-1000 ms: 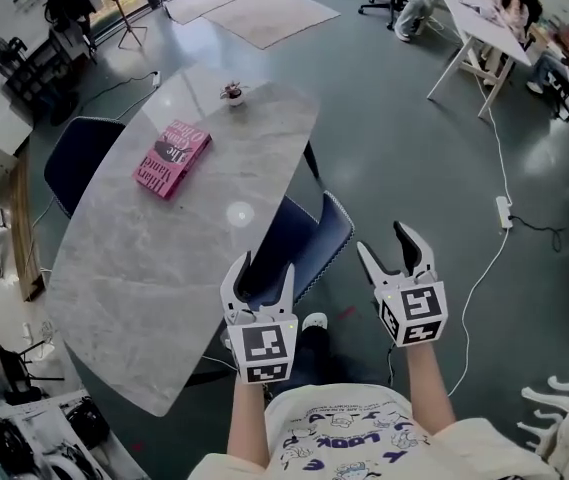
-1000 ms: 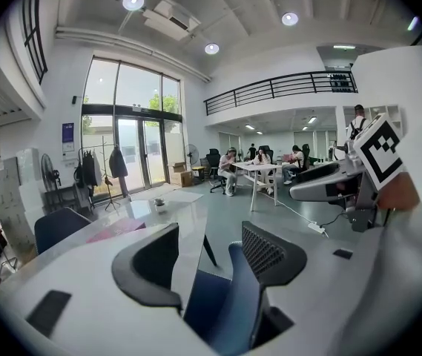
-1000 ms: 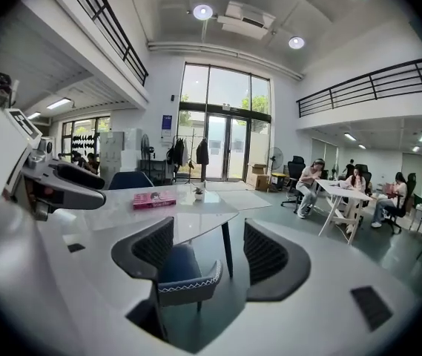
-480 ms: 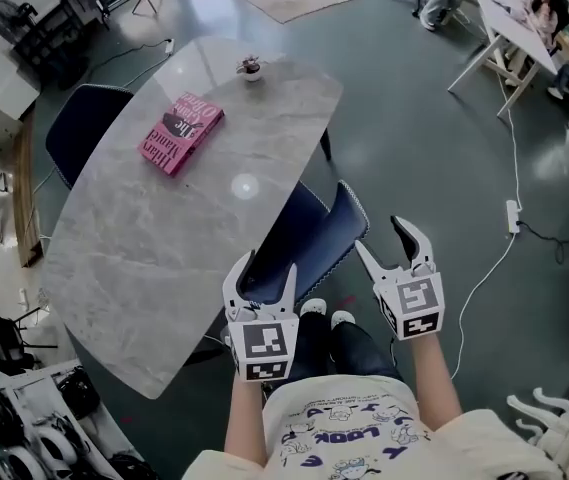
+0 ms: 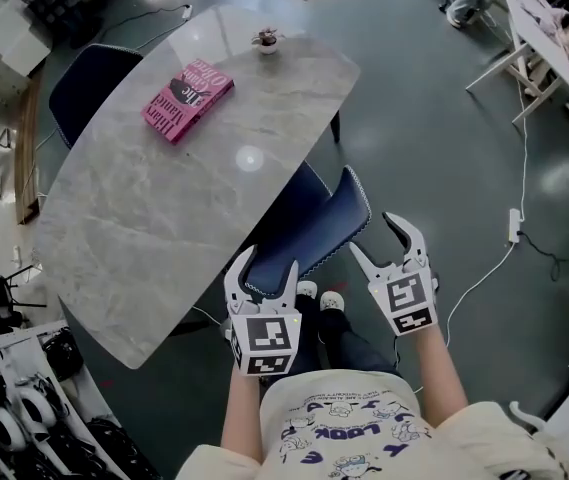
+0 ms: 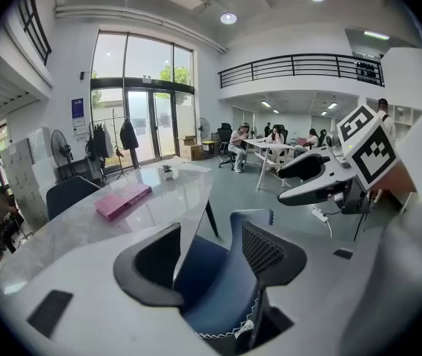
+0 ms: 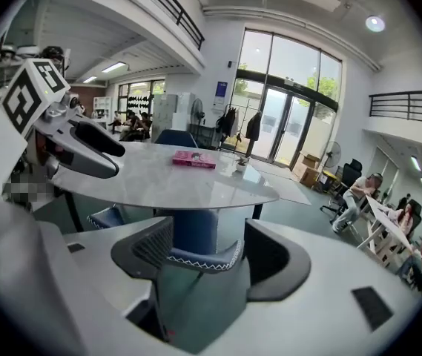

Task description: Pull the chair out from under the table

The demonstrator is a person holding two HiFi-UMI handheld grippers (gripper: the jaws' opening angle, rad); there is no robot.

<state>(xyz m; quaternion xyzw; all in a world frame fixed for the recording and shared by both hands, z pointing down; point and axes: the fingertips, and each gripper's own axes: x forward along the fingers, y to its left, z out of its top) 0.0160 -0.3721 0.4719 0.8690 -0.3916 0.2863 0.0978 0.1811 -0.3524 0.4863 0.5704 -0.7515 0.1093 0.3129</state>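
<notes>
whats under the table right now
The blue chair is tucked partway under the table: backrest out, seat front covered by the top. A second chair pokes out on the far side. The tabletop hides the rest.

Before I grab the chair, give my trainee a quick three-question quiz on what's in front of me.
1. What lies on the table? A. a pink book B. a laptop C. a mug
2. Fill in: the jaws of the left gripper and the right gripper are both ____.
3. True or false: the chair stands fully clear of the table.
Key: 1 A; 2 open; 3 false, its seat is partly under the tabletop.
</notes>
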